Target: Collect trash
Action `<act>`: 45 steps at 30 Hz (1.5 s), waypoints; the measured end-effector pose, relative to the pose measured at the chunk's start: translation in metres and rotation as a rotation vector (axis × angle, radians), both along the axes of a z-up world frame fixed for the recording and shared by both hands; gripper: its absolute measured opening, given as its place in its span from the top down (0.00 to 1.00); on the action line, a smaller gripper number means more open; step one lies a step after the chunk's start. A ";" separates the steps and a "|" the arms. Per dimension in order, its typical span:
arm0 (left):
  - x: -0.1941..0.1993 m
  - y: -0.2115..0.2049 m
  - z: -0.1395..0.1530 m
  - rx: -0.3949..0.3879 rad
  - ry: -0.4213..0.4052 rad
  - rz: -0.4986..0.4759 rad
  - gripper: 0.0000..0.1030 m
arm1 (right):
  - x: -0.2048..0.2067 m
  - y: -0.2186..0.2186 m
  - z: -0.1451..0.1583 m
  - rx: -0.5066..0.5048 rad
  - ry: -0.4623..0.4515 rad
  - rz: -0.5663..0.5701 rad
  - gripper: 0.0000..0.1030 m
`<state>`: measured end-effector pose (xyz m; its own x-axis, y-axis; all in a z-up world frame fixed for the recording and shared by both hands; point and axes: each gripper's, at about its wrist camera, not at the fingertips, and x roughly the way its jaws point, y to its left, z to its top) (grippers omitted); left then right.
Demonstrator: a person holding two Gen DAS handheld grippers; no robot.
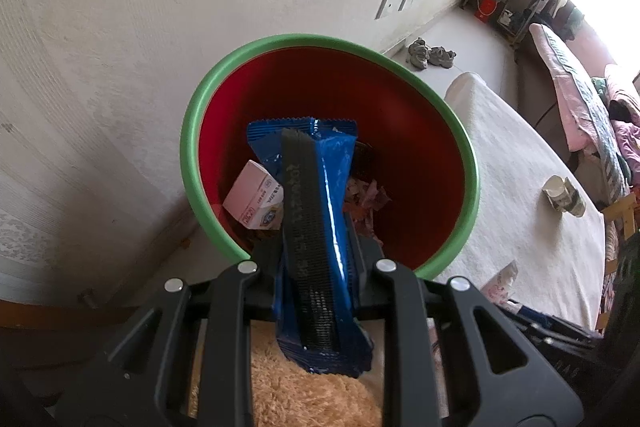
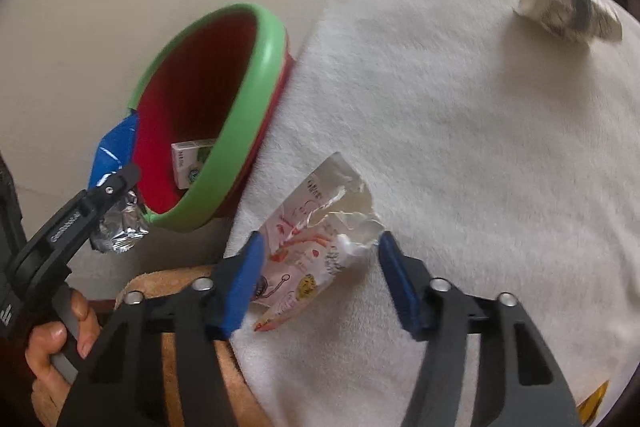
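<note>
The left tool (image 1: pixel 316 267) fills the foreground of its own view, pressed together on a glossy blue foil snack wrapper (image 1: pixel 320 227) with a silvery inside, which it holds over the near rim of the red plastic bin with a green rim (image 1: pixel 192 163). A small pink-and-white carton (image 1: pixel 256 203) and other scraps already lie inside the bin. The right tool (image 2: pixel 320 267) stands spread, its blue pads either side of a torn white wrapper with pink and orange print (image 2: pixel 320 243) lying on the white fleecy cover (image 2: pixel 460 147) beside the bin; no pad presses on it yet. A crushed paper cup (image 2: pixel 568 11) lies well apart, farther along the cover. The step in hand looks like dropping the blue wrapper while picking up the torn one. Next, the left tool should let go over the bin, and the right should close on the thin wrapper without snagging the fleece.
</note>
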<state>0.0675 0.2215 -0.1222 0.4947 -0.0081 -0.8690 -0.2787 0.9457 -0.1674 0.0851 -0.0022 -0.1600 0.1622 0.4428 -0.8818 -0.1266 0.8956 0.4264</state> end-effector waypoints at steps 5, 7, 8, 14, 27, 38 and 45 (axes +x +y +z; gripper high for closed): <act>0.000 0.005 0.005 -0.005 -0.019 -0.006 0.79 | 0.009 0.004 0.046 0.047 -0.166 0.014 0.61; 0.002 0.008 0.005 -0.004 -0.021 0.000 0.79 | 0.017 0.011 0.066 0.062 -0.234 0.030 0.61; 0.005 0.009 0.005 -0.007 -0.020 0.006 0.79 | 0.023 0.017 0.075 0.063 -0.262 0.038 0.61; 0.013 0.013 0.007 -0.026 -0.025 0.029 0.60 | 0.050 0.054 0.100 0.061 -0.375 0.089 0.51; 0.001 -0.002 0.001 -0.032 -0.008 0.005 0.47 | 0.024 0.050 0.116 -0.044 -0.442 0.162 0.36; -0.013 -0.051 0.014 -0.035 -0.013 -0.075 0.47 | -0.012 0.006 0.137 -0.100 -0.538 0.175 0.25; -0.029 -0.098 0.016 -0.033 -0.008 -0.188 0.47 | -0.047 -0.080 0.108 -0.144 -0.393 0.163 0.23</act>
